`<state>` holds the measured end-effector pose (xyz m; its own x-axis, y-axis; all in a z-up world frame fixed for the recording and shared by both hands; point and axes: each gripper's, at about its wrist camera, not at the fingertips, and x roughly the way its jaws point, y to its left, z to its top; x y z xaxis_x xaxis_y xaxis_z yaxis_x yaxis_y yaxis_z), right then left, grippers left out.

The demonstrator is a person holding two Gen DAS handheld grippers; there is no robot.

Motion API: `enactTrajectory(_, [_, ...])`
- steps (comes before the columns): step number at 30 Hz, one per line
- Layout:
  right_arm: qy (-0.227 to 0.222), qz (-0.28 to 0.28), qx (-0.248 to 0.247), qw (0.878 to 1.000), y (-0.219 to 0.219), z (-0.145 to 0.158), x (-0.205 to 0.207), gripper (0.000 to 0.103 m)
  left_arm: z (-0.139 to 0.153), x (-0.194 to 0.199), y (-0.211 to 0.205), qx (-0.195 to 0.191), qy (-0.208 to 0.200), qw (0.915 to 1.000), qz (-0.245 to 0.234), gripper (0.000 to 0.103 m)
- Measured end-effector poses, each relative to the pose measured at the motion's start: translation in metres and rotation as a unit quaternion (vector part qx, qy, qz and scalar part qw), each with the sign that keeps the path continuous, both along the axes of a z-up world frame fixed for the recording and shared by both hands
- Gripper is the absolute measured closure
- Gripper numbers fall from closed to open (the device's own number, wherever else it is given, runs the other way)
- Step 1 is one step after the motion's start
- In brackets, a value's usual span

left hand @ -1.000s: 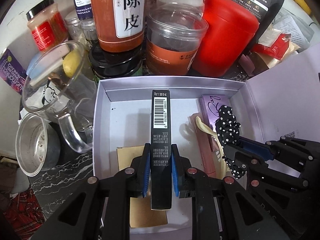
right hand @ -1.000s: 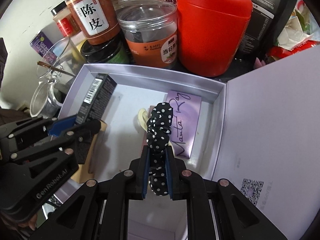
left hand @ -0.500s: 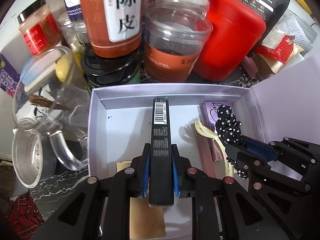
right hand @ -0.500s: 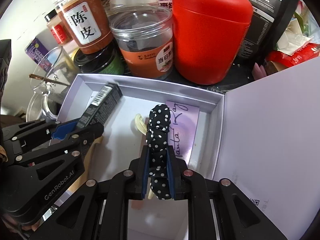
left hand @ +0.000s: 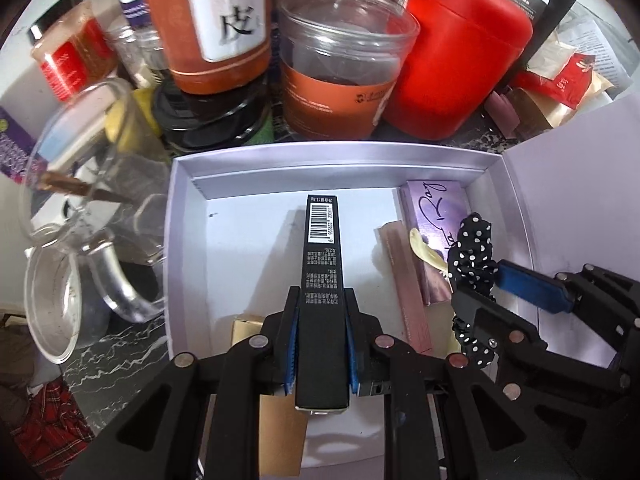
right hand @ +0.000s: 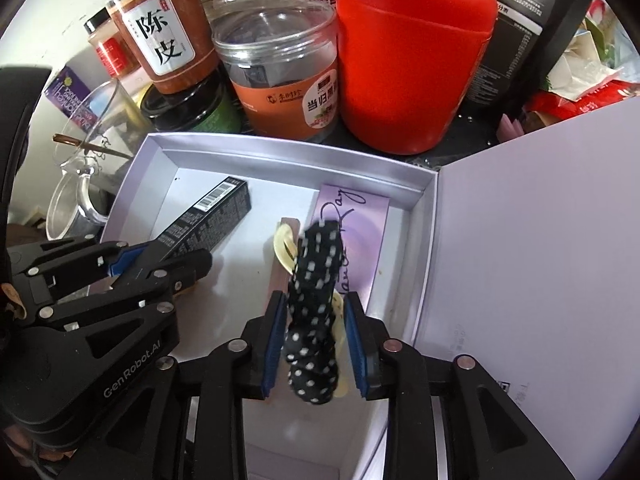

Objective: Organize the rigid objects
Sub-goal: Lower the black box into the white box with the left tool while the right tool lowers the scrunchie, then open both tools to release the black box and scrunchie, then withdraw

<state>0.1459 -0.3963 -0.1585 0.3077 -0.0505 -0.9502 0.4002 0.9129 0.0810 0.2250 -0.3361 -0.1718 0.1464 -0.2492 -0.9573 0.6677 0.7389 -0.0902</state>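
My left gripper [left hand: 321, 296] is shut on a long black carton [left hand: 321, 260] with a barcode and holds it over the open lavender box [left hand: 340, 152]. The carton also shows in the right wrist view [right hand: 208, 220]. My right gripper [right hand: 316, 312] has its jaws apart around a black polka-dot scrunchie [right hand: 316, 300], which is blurred and sits loose between them, over the box's right side. The scrunchie also shows in the left wrist view [left hand: 472, 252]. In the box lie a purple palette [right hand: 356, 232], a slim pink box [left hand: 404, 280], a cream hair clip [left hand: 426, 250] and a tan card [left hand: 280, 436].
Behind the box stand a red canister [right hand: 412, 56], a clear jar with an orange label [right hand: 280, 68] and an amber bottle [right hand: 160, 28]. A glass mug [left hand: 92, 184] and a small glass cup [left hand: 52, 304] stand left. The box lid [right hand: 540, 240] lies open at right.
My right gripper's jaws have opened from their grip on the scrunchie, which now slips loose between them. Both grippers have pulled back and up a little; the left still grips the carton.
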Motion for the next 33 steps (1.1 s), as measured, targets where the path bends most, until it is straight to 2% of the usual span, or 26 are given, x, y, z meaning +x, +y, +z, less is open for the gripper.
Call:
enactTrajectory(3, [-0.002,0.003,-0.004,1.0,0.001,0.008,-0.001,0.061,0.006,-0.002,0.005,0.001,-0.009,0.9999,0.011,0.084])
enactTrajectory(7, [-0.011,-0.003,-0.004,1.0,0.001,0.018,-0.001,0.056,0.017,-0.004,0.015,0.006,-0.023,0.9996,0.017,0.084])
enactTrajectory(8, [-0.014,-0.005,-0.003,1.0,0.001,0.021,-0.003,0.054,0.02,-0.005,0.016,0.007,-0.025,0.9995,0.019,0.081])
enactTrajectory(9, [-0.017,-0.006,-0.002,1.0,0.0,0.025,-0.004,0.053,0.022,-0.005,0.019,0.007,-0.027,0.9994,0.02,0.077])
enactTrajectory(10, [-0.02,-0.007,-0.002,1.0,-0.001,0.027,-0.005,0.053,0.025,-0.005,0.02,0.007,-0.029,0.9993,0.024,0.065])
enactTrajectory(11, [-0.022,-0.007,-0.003,1.0,-0.001,0.031,-0.006,0.053,0.028,-0.005,0.023,0.005,-0.032,0.9991,0.026,0.046])
enactTrajectory(13, [-0.025,-0.006,-0.005,1.0,-0.001,0.038,-0.009,0.053,0.035,-0.003,0.028,0.001,-0.039,0.9986,0.035,0.036])
enactTrajectory(17, [-0.031,-0.011,-0.009,0.999,0.003,0.049,-0.014,0.053,0.045,-0.004,0.031,-0.009,-0.035,0.9984,0.043,0.036])
enactTrajectory(22, [-0.04,-0.013,-0.016,0.999,0.003,0.067,-0.023,0.053,0.063,-0.008,0.041,-0.014,-0.048,0.9977,0.045,0.036])
enactTrajectory(33, [-0.067,-0.009,-0.043,0.997,0.013,0.104,-0.028,0.053,0.119,-0.011,0.063,-0.041,-0.083,0.9935,0.067,0.036])
